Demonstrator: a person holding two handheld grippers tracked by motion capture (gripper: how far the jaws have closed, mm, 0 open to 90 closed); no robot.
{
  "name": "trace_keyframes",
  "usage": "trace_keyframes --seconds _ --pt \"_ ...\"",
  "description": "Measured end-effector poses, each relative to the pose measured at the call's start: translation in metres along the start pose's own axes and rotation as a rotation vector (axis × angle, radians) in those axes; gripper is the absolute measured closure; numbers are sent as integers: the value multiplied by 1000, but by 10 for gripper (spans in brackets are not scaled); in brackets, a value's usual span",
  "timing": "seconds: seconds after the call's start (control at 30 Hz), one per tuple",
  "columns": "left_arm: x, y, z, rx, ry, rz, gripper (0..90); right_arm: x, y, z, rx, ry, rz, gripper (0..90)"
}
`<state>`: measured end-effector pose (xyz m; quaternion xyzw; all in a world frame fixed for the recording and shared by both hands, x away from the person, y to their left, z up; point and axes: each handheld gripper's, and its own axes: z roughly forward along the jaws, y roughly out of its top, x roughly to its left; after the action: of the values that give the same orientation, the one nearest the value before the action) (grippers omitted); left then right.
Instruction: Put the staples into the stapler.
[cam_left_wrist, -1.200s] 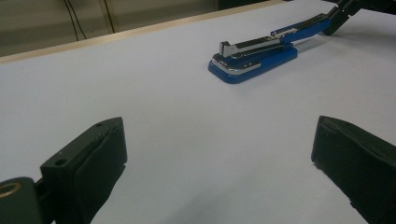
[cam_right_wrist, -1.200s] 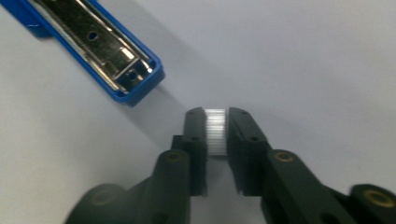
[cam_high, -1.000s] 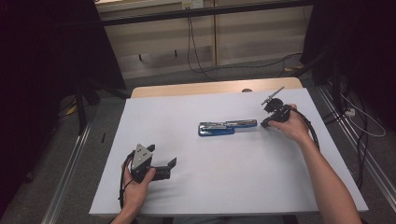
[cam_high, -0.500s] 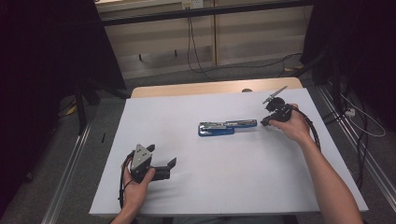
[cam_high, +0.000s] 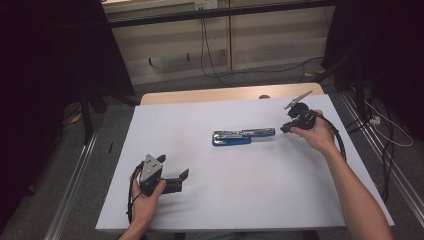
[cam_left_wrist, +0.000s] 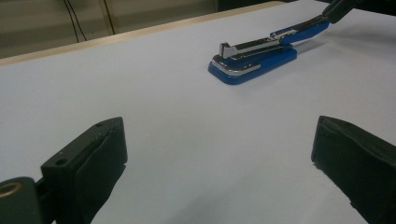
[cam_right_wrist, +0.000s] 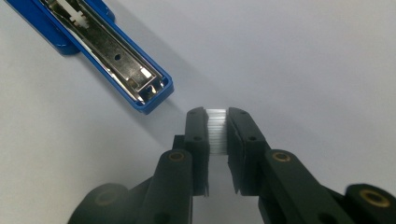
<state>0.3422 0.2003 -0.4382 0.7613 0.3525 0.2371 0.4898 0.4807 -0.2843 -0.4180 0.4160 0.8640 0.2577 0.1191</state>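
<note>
The right tongs (cam_right_wrist: 217, 116) are pinching a staple strip (cam_right_wrist: 216, 130) near the open stapler (cam_right_wrist: 100, 51); tilting risks snapping it. The left tongs (cam_left_wrist: 215, 154) are gaping wide.

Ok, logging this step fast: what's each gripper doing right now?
Left gripper: open, holding nothing.
Right gripper: shut on a strip of silvery metal staples, beside the opened blue stapler.
</note>
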Motion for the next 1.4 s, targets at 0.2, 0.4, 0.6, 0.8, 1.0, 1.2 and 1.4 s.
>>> trace_keyframes --seconds 0.2,0.4,0.6,0.8,1.0,1.2,1.4 --pt "0 0 -1 -5 2 -5 36 1 0 -7 -18 8 12 791" --pt "1 0 -1 -4 1 -3 36 -1 3 -17 -62 11 20 791" --pt "1 0 -1 -5 2 -2 36 3 9 -25 -92 20 3 791" --pt "1 0 -1 -3 -1 -4 36 10 13 -22 -96 51 -21 791" --pt "1 0 -1 -9 4 -8 35 16 17 -20 -111 72 -34 791" --pt "1 0 -2 -9 3 -7 35 25 22 -15 -120 99 -76 791" --pt "2 0 -2 -9 3 -7 35 31 26 -14 -136 117 -92 791"
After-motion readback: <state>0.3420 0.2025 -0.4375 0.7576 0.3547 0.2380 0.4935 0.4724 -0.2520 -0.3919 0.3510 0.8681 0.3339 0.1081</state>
